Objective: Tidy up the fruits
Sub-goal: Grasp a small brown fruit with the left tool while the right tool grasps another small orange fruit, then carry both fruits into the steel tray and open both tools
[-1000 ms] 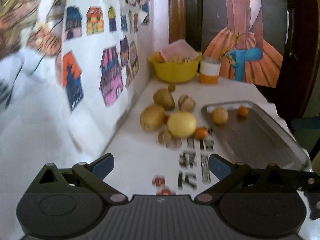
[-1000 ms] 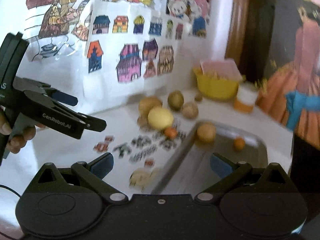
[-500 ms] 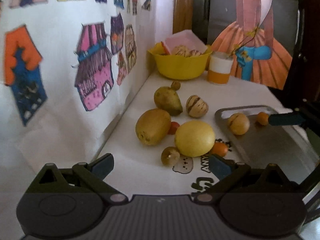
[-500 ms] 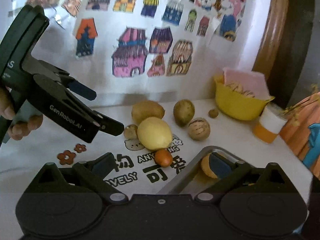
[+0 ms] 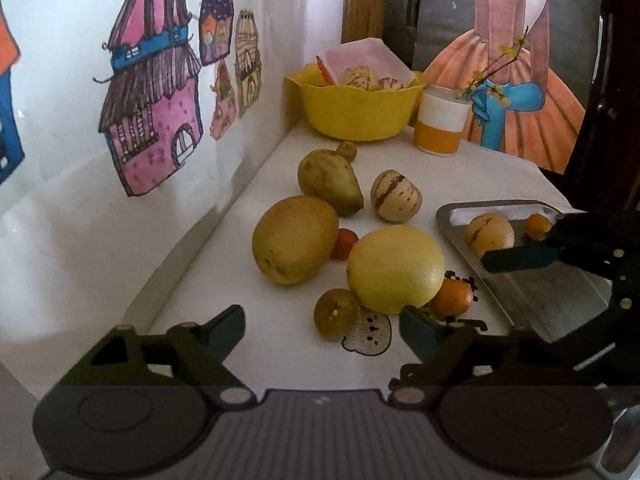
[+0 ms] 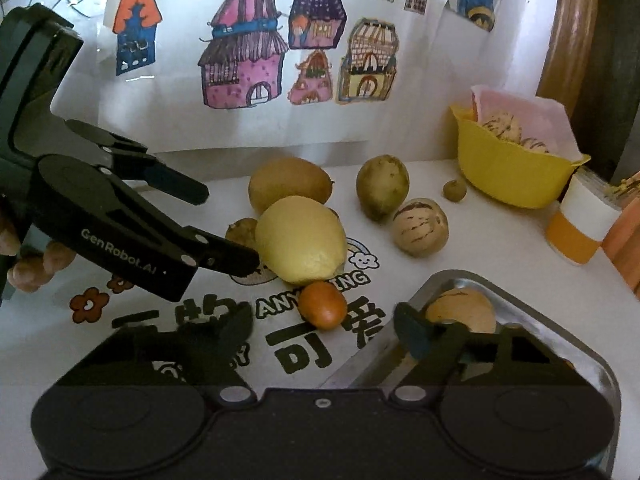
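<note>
Loose fruit lies on a white printed cloth: a big yellow lemon point(image 5: 396, 270), a mango-like fruit point(image 5: 294, 238), a green pear point(image 5: 328, 182), a striped melon point(image 5: 396, 196), a small red fruit point(image 5: 345, 243) and a small orange fruit point(image 6: 322, 304). My left gripper point(image 5: 320, 330) is open, low over the cloth, with a small brownish fruit point(image 5: 336, 314) just ahead between its fingers. My right gripper point(image 6: 324, 328) is open too, the orange fruit just beyond its tips. Its right finger hangs over a steel tray point(image 6: 592, 356) that holds another striped melon point(image 6: 460, 308).
A yellow bowl point(image 5: 360, 112) with more striped fruit and an orange-and-white cup point(image 5: 440, 124) stand at the back. A wall with house drawings point(image 5: 156, 120) runs along the left. A hand point(image 6: 28, 268) holds the left gripper point(image 6: 230, 227) beside the lemon.
Both grippers have come forward and lower toward the fruit pile. The left one has closed in on the small brownish fruit, the right one on the tray's corner. Both have stayed open.
</note>
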Motion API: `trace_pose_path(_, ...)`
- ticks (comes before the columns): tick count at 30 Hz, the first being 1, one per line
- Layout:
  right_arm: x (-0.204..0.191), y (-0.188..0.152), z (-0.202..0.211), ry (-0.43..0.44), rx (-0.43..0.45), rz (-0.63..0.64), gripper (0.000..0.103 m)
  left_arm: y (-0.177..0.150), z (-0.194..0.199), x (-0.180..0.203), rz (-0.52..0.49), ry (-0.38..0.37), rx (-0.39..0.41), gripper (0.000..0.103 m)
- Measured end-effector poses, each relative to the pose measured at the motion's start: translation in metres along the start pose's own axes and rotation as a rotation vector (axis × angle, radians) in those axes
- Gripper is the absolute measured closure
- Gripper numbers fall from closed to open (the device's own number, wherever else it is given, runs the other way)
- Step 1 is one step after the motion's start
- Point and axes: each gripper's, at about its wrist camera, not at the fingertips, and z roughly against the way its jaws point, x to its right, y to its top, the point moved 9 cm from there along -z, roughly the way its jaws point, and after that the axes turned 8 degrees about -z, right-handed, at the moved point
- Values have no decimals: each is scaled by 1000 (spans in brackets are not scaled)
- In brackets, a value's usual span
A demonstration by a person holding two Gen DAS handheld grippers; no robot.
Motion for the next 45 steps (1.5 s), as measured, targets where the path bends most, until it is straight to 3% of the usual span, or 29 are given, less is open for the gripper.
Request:
trace_pose_path(5, 1, 2, -7, 8, -10, -13, 53, 0, -5, 3, 9, -31, -5, 38)
trace_pose_path(10, 3, 4, -12, 18, -16, -48, 60, 1, -8, 2, 24, -36, -4, 49)
trace_pose_path(14, 2, 4, -14, 22, -14, -60, 72, 2, -9, 3, 35, -39, -6, 73)
trace_pose_path(15, 2, 5, -14, 19, -12, -62, 72, 2, -8, 2, 44, -43, -7, 75)
trace_pose_path(23, -4, 3, 2, 36, 4, -82, 72, -3, 6, 7, 60, -35, -22, 75)
trace_pose_path(27, -8, 1, 25, 36, 55, -108, 72, -8, 19, 14, 82, -13, -53, 75)
trace_pose_path(31, -6, -9, 53, 23, 84, -141, 72, -11, 35, 29, 80, -39, -45, 75)
trace_pose_path(38, 23, -23, 101, -68, 119, -180, 72, 5, 53, 75, 33, -114, -6, 75)
trace_pose_path(45, 72, -43, 132, -176, 143, -229, 72, 32, 41, 125, -3, -157, 38, 75)
